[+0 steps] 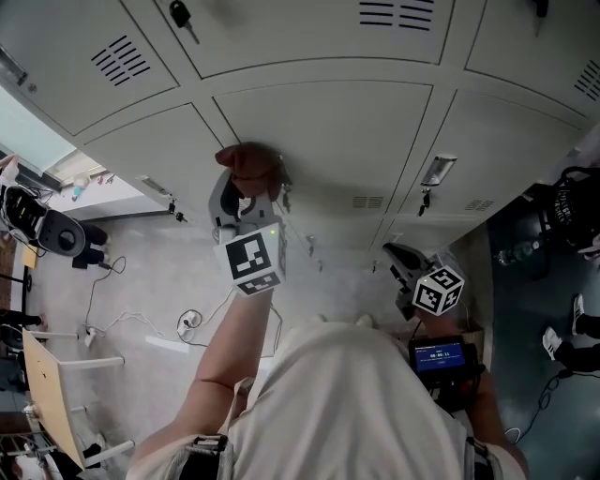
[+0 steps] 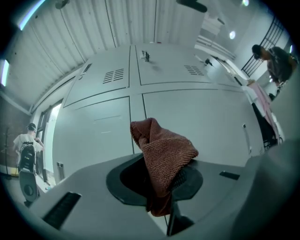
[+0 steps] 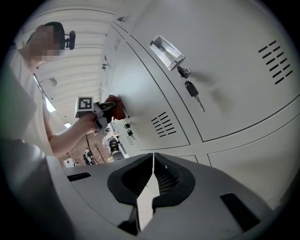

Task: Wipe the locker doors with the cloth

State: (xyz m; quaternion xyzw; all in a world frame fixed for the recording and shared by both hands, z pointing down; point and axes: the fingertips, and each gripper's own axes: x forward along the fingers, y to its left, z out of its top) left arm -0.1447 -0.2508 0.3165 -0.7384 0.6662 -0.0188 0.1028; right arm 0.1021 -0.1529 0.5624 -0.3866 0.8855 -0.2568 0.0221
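A reddish-brown cloth (image 1: 248, 161) is bunched in my left gripper (image 1: 246, 187), which is shut on it and held up at a grey locker door (image 1: 337, 141). In the left gripper view the cloth (image 2: 161, 152) rises out of the jaws and hides their tips, with the door (image 2: 197, 117) just beyond; I cannot tell whether it touches. My right gripper (image 1: 403, 265) hangs lower to the right, near the lockers. Its jaws (image 3: 152, 159) are shut with nothing between them. From the right gripper view I see the left gripper (image 3: 104, 110) and the cloth (image 3: 116, 106) at the locker row.
A recessed handle (image 3: 165, 48) with a key (image 3: 191, 89) in its lock is on the door beside my right gripper. Another key (image 1: 182, 17) hangs from an upper locker. A chair (image 1: 52, 394) and cables (image 1: 141, 323) lie on the floor at left, a black bag (image 1: 574, 208) at right.
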